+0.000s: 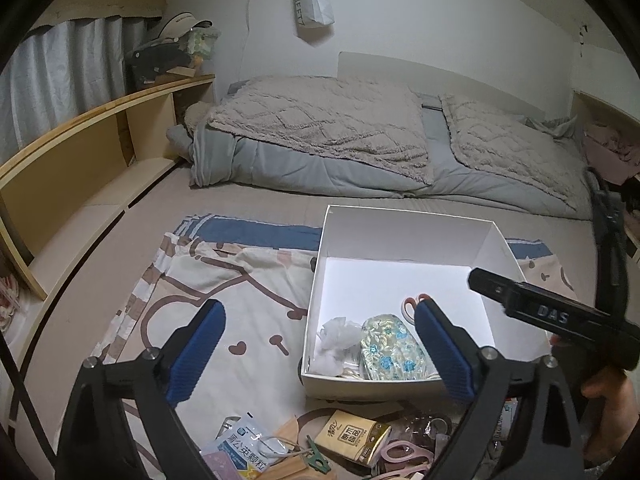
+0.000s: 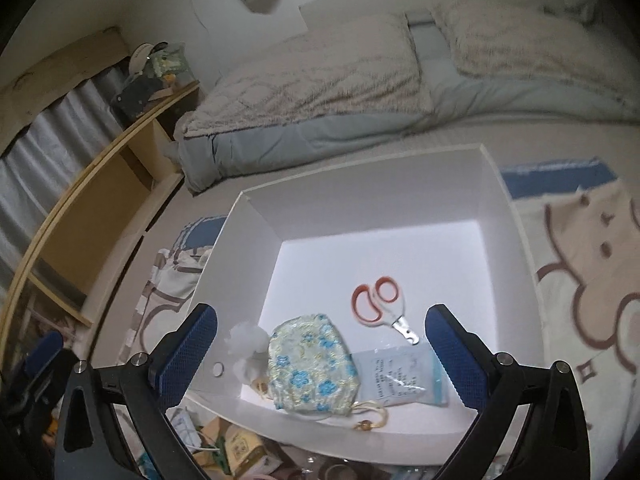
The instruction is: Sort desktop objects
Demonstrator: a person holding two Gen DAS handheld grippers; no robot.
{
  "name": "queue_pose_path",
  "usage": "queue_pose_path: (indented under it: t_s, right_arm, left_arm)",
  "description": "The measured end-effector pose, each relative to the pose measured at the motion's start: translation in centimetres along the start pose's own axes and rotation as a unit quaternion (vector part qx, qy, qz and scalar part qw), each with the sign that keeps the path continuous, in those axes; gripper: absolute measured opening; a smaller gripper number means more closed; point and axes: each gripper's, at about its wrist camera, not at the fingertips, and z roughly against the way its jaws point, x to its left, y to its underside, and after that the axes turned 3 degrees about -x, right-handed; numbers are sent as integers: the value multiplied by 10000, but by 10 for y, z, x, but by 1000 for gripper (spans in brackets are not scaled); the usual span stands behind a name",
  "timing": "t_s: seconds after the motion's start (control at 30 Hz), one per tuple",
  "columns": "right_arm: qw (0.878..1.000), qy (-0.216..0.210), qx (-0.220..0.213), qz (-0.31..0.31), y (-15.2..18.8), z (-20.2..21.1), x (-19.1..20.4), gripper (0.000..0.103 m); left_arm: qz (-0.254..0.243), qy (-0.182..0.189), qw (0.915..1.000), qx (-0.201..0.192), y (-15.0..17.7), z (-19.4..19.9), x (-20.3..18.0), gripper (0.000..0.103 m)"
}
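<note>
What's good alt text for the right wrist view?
Open right gripper hovers over a white box on a bed, nothing between its fingers. In the box: floral pouch, orange-handled scissors, a packet, white tissue.

The left claw (image 1: 320, 344) gapes empty over a white box (image 1: 404, 232) holding a floral pouch (image 1: 390, 350) and scissors (image 1: 412, 306).
</note>
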Motion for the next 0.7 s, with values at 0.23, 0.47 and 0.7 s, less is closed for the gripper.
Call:
queue_pose_path:
  t_s: [0.23,0.47,0.7]
  right_arm:
    - [9989,234,-238,335,0,25,9,103]
    - [9972,358,-464,459,8,51,14,103]
    - [9955,501,-664,452,15,78,12,103]
  left_arm:
    - [-36,53,10000,12,0,5,0,101]
    - [-37,184,9998,6,-2,11,-3,103]
    - [-68,333,9994,-55,-2,21,-7,103]
